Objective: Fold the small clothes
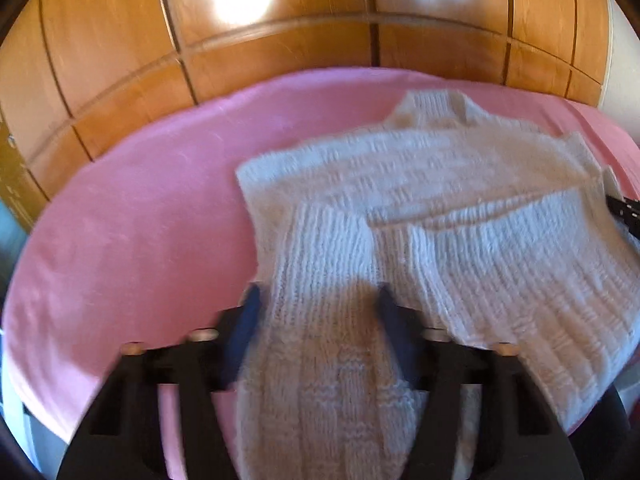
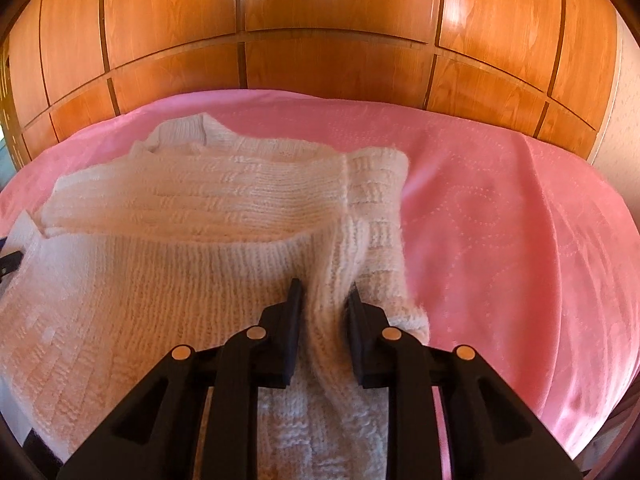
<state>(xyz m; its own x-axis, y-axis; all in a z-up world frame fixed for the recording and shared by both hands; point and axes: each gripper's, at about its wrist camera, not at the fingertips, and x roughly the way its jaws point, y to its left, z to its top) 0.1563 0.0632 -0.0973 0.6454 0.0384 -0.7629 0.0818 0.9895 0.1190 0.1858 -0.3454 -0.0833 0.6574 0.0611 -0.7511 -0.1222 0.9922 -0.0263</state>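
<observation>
A small white knitted sweater (image 1: pixel 440 184) lies on a pink bedspread (image 1: pixel 120 220), collar toward the far side. My left gripper (image 1: pixel 318 300) is shut on the sweater's near left part, a ribbed hem corner or cuff, lifted off the bed. In the right wrist view the sweater (image 2: pixel 200 200) fills the left half, and my right gripper (image 2: pixel 326 292) is shut on its near right edge, with knit bunched between the fingers. A sleeve lies folded across the body. The right gripper's tip shows at the left wrist view's right edge (image 1: pixel 624 210).
A wooden panelled wardrobe (image 2: pixel 320 40) stands right behind the bed. The pink bedspread (image 2: pixel 500 200) stretches bare to the right of the sweater and to its left in the left wrist view. The bed's near edge drops off at the lower corners.
</observation>
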